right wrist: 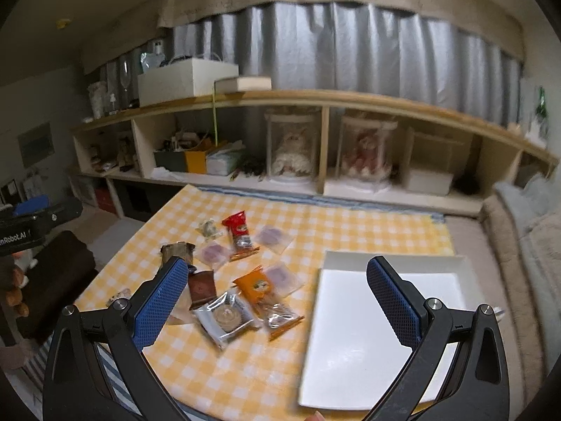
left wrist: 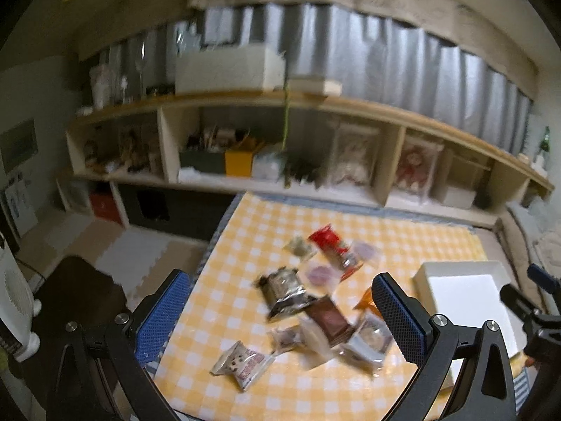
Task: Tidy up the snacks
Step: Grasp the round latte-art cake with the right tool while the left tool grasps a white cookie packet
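Two claws up above the worktop (right wrist: 350, 224), which wears a yellow and white checked cloth. Left claw (left wrist: 280, 312) spread wide, nothing between its blue pads (left wrist: 403, 319), hanging over the near left part of the snack pile. Right claw (right wrist: 277, 301) spread wide too, holding nothing, over the gap between the snacks and the white tray (right wrist: 385, 333).

Snacks all loose on the cloth, none in the tray. Red packet (right wrist: 238, 231) lying far back in the pile. Small clear bags with purple sweets (right wrist: 273, 236) just beside it, on both sides. Orange packet (right wrist: 257, 286) nearer, next to one more purple bag. Clear pack with a round brown cake (right wrist: 226, 317) near the front, touching the orange one. Brown packet (right wrist: 201, 287) just left of that. Dark shiny packet (left wrist: 284, 291) in the middle of the left view, a bit blurry. Small clear bag with red print (left wrist: 242, 365) at the near edge, apart from the others.

White tray flat on the right side of the worktop, bare inside, near the snacks but not touching them.

Long wooden shelf (right wrist: 315, 101) behind, with boxes and two dolls in clear cases. Grey curtain (right wrist: 350, 45) above.
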### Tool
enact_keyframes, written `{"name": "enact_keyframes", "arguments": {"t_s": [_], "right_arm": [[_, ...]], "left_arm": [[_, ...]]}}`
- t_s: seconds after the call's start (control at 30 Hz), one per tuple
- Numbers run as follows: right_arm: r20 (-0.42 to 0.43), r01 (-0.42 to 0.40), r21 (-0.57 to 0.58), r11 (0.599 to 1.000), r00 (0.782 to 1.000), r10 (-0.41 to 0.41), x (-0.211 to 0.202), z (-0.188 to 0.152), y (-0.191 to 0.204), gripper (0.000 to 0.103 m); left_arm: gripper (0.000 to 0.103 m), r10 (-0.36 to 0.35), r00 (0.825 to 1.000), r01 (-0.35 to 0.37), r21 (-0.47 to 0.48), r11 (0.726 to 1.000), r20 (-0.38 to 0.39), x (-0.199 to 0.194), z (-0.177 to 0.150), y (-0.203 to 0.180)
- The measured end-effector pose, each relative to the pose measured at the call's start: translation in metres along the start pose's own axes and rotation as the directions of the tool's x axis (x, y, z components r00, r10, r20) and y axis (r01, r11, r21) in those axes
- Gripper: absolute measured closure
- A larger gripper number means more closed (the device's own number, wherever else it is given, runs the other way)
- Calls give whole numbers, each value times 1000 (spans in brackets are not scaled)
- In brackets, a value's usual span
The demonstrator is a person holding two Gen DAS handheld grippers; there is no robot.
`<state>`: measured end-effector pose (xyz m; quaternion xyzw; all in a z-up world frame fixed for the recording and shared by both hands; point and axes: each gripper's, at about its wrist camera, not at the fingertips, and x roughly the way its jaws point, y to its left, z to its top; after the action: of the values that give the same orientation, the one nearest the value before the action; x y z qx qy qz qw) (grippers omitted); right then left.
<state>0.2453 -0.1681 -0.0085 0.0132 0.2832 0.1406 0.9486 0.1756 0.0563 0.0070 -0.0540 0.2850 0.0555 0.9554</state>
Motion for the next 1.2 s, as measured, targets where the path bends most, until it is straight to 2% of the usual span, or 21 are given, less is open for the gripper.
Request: {"name": "enact_keyframes", "arguments": {"t_s": [0.17, 0.23, 0.37, 0.5, 0.57, 0.63, 0.73, 0.8, 0.9, 1.0, 1.03, 1.1, 1.2], "right_arm": [[7, 17, -25, 1000, 1000, -17, 30, -3, -1, 0], [-8, -23, -24, 999, 1000, 22, 44, -5, -1, 0], [-8, -88, -13, 996, 996, 88, 70, -11, -1, 0], [-69, -141, -63, 988, 988, 136, 100, -21, 9, 0], [-122, -154, -103, 983, 983, 141, 119, -29, 15, 0], [-151, -180, -122, 976, 975, 160, 130, -37, 19, 0], [-235, -270, -142, 952, 944, 233, 150, -54, 27, 0], [-282, -296, -179, 938, 929, 240, 160, -62, 34, 0], [-350, -348, -220, 912, 900, 259, 174, -74, 43, 0], [-391, -376, -229, 898, 880, 268, 186, -82, 47, 5], [-401, -382, -230, 895, 875, 270, 188, -84, 48, 10], [-428, -401, -233, 886, 860, 277, 193, -89, 50, 14], [-463, -427, -243, 871, 840, 282, 197, -98, 54, 19]], "left_arm": [[0, -4, 997, 2, -18, 1000, -78, 46, 5, 19], [0, -13, 989, 13, 1, 1000, -150, 67, 6, 22], [0, -23, 973, 26, 10, 1000, -229, 99, 9, 33], [0, -72, 947, 81, 15, 997, -313, 130, 5, 42], [0, -117, 922, 110, -42, 993, -369, 148, 1, 52], [0, -141, 896, 96, -125, 988, -422, 162, -5, 66], [1, -188, 852, 50, -282, 958, -489, 180, -15, 90], [4, -230, 822, 15, -385, 923, -521, 186, -24, 103], [12, -299, 794, -6, -499, 866, -529, 189, -34, 116], [20, -364, 783, -2, -587, 810, -505, 193, -40, 123], [21, -378, 781, -2, -606, 795, -498, 195, -41, 124], [21, -382, 776, -20, -625, 781, -502, 203, -46, 123], [25, -346, 784, -68, -625, 778, -515, 219, -51, 120]]}}
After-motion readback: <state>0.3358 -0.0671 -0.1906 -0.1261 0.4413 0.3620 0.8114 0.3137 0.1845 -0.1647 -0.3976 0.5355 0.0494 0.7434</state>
